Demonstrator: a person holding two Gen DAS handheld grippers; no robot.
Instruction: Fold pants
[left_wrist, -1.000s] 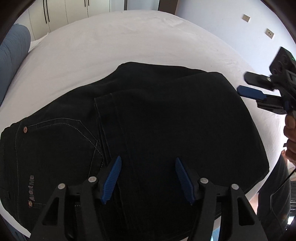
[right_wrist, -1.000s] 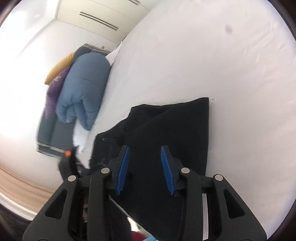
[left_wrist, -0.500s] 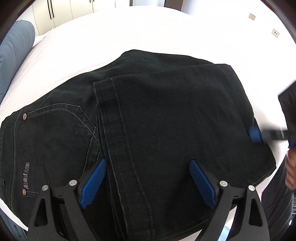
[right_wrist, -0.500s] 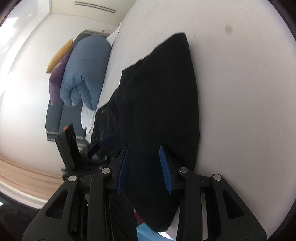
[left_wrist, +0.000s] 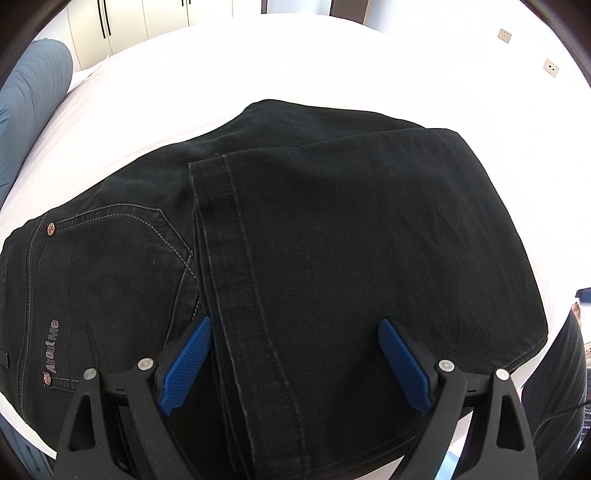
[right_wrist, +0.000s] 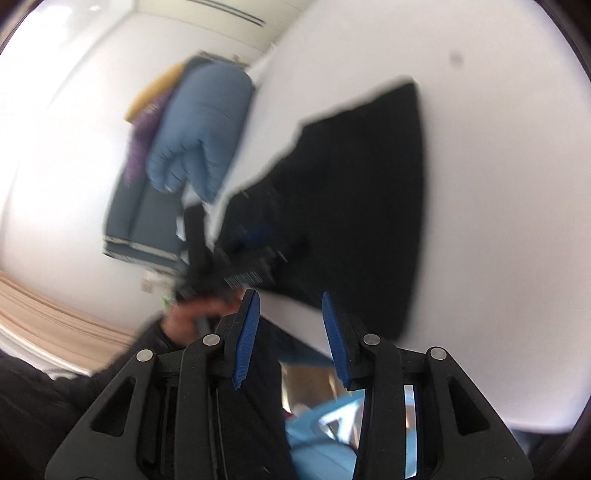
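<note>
Black jeans (left_wrist: 351, 240) lie folded on the white bed (left_wrist: 258, 66), the leg hem (left_wrist: 221, 221) laid across the seat beside the back pocket (left_wrist: 110, 258). My left gripper (left_wrist: 295, 325) hovers just over the near part of the jeans, open wide, the cloth below its pads and not pinched. In the blurred right wrist view the jeans (right_wrist: 369, 184) stretch away from my right gripper (right_wrist: 290, 295). It sits at the near bed edge with its jaws partly apart, opening slightly, nothing between them. The left gripper (right_wrist: 240, 258) and the hand (right_wrist: 199, 314) holding it show blurred there.
A blue rolled duvet (right_wrist: 199, 129) rests on a dark sofa (right_wrist: 140, 221) past the bed's left side, also seen as the duvet (left_wrist: 26, 92) at the left rim. Wardrobe doors (left_wrist: 129, 18) stand behind. A person's dark trousers (left_wrist: 554, 387) are at the near right.
The left jaws spread wider over the jeans. The right gripper left the jeans' right edge and pulled back toward the near bed edge, almost out of the left view.
</note>
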